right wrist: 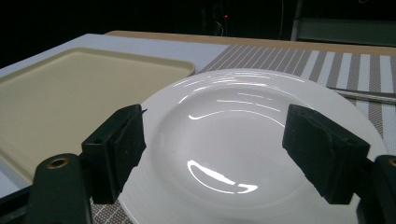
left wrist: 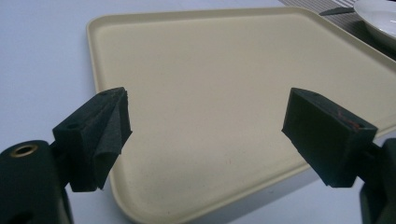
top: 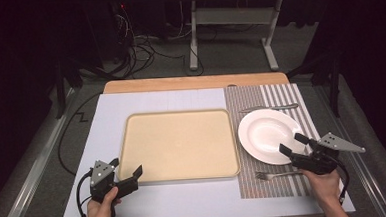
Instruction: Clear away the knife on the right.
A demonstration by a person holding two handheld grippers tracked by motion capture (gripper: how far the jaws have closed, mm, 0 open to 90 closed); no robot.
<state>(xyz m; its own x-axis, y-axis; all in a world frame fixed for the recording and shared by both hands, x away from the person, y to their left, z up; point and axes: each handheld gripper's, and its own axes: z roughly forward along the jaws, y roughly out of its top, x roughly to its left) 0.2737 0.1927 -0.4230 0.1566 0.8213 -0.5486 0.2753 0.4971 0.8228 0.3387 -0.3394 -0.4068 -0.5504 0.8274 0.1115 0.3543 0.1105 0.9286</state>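
Observation:
A beige tray (top: 179,144) lies mid-table with nothing on it. My left gripper (top: 127,168) hangs open at its near left corner; in the left gripper view the tray (left wrist: 224,84) spreads out between and beyond the jaws. A white plate (top: 270,134) rests on a striped placemat (top: 270,97) to the tray's right. My right gripper (top: 293,144) is open at the plate's near right rim, and in the right gripper view the plate (right wrist: 243,140) sits between its jaws. A fork (top: 274,175) lies on the mat in front of the plate, a knife (top: 268,107) behind it.
A pale sheet (top: 106,123) covers the table, with a wooden edge (top: 194,82) at the back. Beyond the table are a floor with cables (top: 138,51) and a white desk frame (top: 232,31). A cable (top: 65,140) runs off the table's left side.

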